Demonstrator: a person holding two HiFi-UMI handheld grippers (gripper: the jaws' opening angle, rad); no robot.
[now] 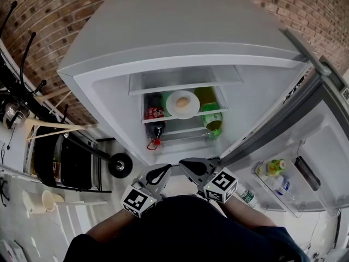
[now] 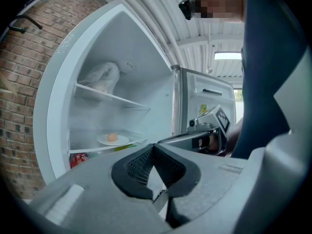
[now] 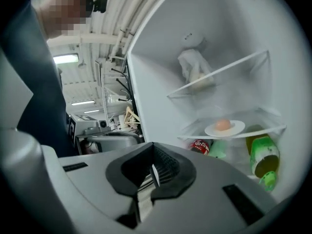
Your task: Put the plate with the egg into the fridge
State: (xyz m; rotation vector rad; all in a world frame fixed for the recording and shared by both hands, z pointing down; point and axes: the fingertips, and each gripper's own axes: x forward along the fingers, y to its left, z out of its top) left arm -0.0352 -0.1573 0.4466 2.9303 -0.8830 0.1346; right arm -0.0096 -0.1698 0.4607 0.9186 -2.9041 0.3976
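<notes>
A white plate with a brown egg on it rests on a glass shelf inside the open fridge. The plate also shows in the left gripper view, and the plate with its egg in the right gripper view. My left gripper and right gripper are held close to the body, in front of the fridge and well short of the shelf. Both are shut and empty: the left gripper and the right gripper have their jaws together with nothing between them.
A cola bottle and a green bottle stand beside and under the plate. A white bag lies on the upper shelf. The fridge door hangs open at the right with bottles in its rack. A wheeled cart stands at the left.
</notes>
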